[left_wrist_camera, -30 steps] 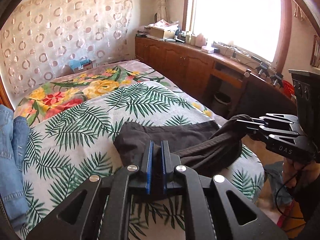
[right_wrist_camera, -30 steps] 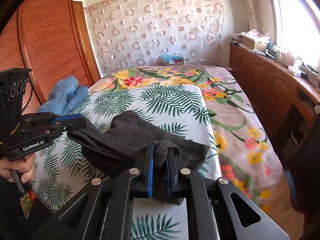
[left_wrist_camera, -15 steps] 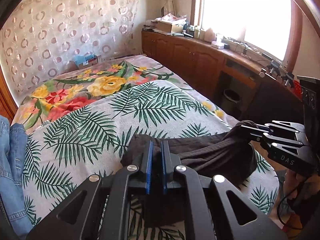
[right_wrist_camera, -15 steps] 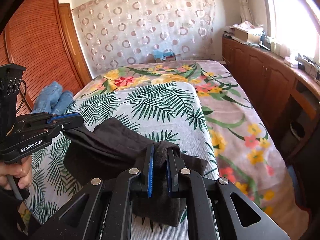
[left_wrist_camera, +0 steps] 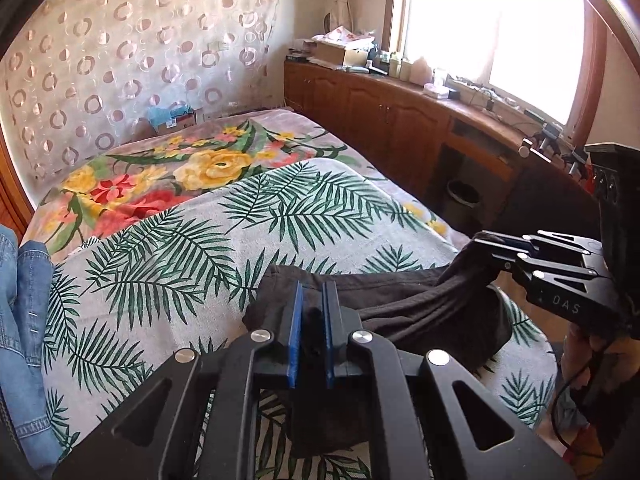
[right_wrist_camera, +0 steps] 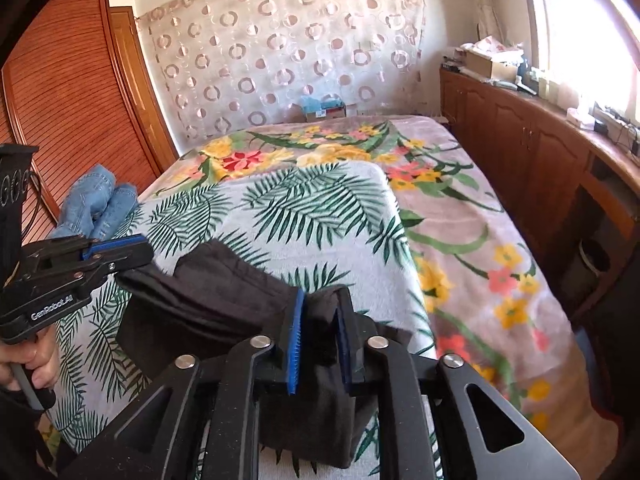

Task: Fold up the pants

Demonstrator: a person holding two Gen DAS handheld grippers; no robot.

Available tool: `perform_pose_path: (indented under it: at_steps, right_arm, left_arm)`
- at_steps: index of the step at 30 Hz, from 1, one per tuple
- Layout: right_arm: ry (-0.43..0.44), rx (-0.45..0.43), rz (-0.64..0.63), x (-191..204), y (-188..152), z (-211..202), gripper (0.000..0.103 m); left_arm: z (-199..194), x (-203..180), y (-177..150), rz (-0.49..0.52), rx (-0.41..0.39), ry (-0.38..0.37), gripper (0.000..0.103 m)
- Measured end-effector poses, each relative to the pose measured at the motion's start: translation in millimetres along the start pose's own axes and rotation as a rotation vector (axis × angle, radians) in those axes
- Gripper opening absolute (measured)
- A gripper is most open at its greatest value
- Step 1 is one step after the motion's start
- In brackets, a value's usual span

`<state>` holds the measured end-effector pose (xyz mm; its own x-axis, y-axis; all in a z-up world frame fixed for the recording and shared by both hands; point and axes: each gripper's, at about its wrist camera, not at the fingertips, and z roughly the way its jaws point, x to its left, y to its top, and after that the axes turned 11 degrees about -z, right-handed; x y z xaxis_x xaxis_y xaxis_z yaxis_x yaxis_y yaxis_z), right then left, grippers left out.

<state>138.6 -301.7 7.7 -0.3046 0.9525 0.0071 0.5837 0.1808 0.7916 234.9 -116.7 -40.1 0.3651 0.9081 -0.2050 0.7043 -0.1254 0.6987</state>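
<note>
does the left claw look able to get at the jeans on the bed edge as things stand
Probably not yet. The left claw is shut on the dark pants, so it is occupied. The jeans lie apart on its outer side, with only leaf-print cover between.

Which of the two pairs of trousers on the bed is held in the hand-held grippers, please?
The dark pants, bunched on the palm-leaf cloth at the bed's near end. The blue jeans lie untouched at the far side by the wooden wardrobe.
</note>
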Motion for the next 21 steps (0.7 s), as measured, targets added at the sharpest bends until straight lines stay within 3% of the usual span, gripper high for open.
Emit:
perform_pose_path:
  at_steps: [5, 10, 14, 21]
  right_arm:
    - [-0.015, -0.030, 0.002, -2, 0, -14, 0.022]
    - [-0.006, -0.038, 0.007, -1, -17, -28, 0.022]
    - [0.000, -0.017, -0.007, 3, -32, -30, 0.031]
    - [0.024, 0.053, -0.019, 7, -57, -27, 0.032]
  left_arm:
    - [-11, -3, 2, 0.014, -0.020, -0.002, 0.014]
    - [-16, -5, -2, 0.032, -0.027, 0.004, 0.045]
    - [-15, -2, -16, 0.044, -0.013, -0.004, 0.065]
    - [2, 16, -45, 0.011, 0.056, 0.023, 0.068]
